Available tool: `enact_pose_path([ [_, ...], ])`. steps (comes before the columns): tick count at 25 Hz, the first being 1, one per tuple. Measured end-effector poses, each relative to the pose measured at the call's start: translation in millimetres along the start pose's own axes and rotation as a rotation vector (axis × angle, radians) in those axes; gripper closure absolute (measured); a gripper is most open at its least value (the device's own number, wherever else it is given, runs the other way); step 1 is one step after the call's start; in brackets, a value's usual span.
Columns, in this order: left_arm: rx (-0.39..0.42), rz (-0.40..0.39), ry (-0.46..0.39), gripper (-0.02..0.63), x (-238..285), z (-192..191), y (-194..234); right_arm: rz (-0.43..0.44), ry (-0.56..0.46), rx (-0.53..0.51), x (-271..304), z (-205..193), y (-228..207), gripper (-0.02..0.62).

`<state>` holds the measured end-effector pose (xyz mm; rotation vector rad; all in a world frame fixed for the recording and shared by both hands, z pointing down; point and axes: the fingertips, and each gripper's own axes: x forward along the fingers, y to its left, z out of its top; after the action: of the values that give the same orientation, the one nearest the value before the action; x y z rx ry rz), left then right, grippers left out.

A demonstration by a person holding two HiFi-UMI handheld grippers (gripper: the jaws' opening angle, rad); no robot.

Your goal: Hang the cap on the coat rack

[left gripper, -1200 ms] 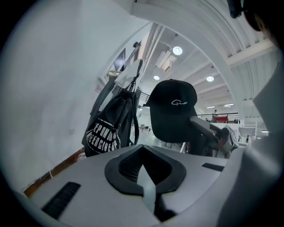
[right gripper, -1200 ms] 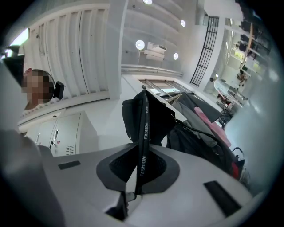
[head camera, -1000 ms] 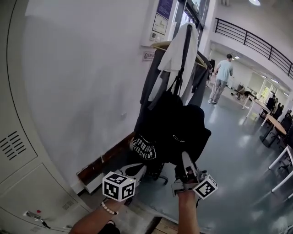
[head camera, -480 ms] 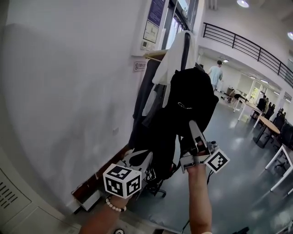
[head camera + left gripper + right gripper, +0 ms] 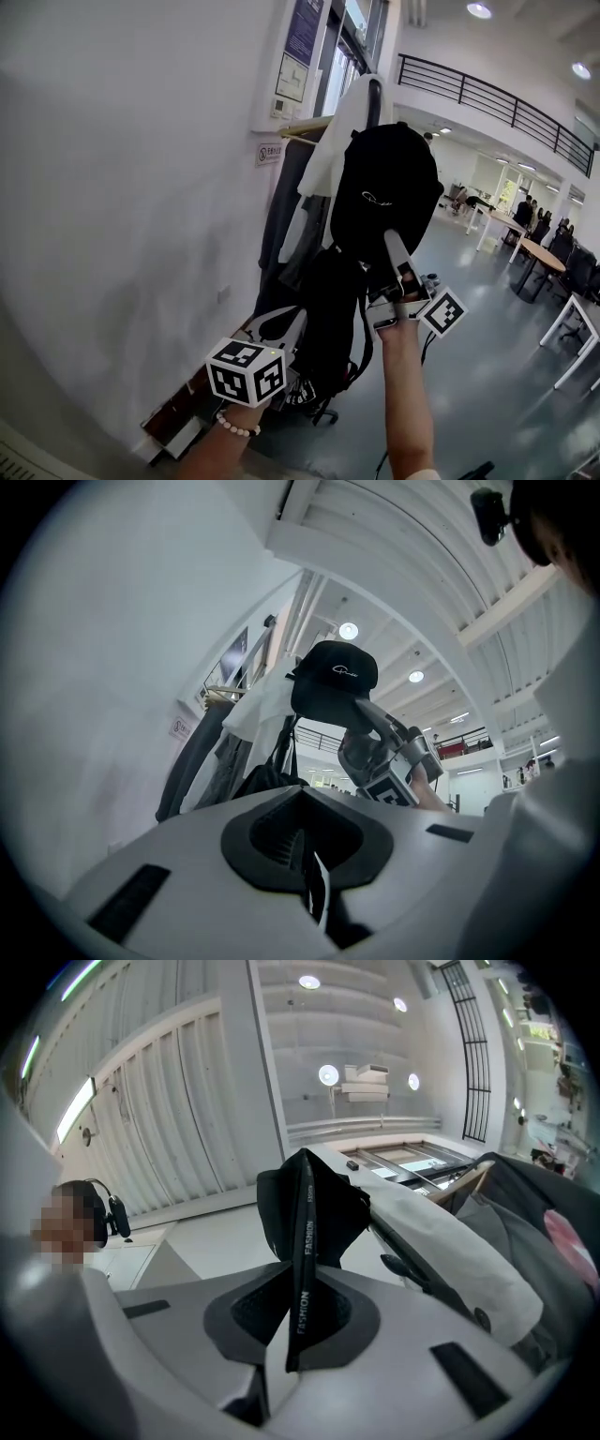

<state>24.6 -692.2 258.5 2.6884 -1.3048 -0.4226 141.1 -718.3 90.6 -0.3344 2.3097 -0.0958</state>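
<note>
Holding the black cap point(image 5: 384, 187) high with the right gripper point(image 5: 394, 248), narrow jaws pinched on the cap's strap point(image 5: 302, 1241), the band printed FASHION. Up at arm's length by the top of the coat rack point(image 5: 302, 129), directly in front of the white garment point(image 5: 339, 131) draped over the pole. Possibly touching a peg, though hard to say from the head view, with the crown covering that spot. Crown turned towards the head camera, with a small white embroidered logo on it.

Lower and to the left, beside the black bag point(image 5: 328, 309) hanging from the rack: the left gripper point(image 5: 286, 323), closed, with nothing between its jaws. Apart from the cap, well below it.

Under the white garment, grey coats point(image 5: 279, 216) hanging close against the white wall point(image 5: 122, 206). Beyond the rack, an open hall with desks point(image 5: 525, 246) along the right side and a dark gallery railing point(image 5: 497, 98) above.
</note>
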Motion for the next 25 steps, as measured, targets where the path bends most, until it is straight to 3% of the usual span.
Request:
enact_pose_path([
  [5, -0.003, -0.006, 0.011, 0.603, 9, -3, 4, 0.017, -0.029, 0.084, 4, -1, -19, 0.578],
  [25, 0.028, 0.006, 0.022, 0.603, 34, 7, 11, -0.056, -0.016, 0.180, -54, -59, -49, 0.578],
])
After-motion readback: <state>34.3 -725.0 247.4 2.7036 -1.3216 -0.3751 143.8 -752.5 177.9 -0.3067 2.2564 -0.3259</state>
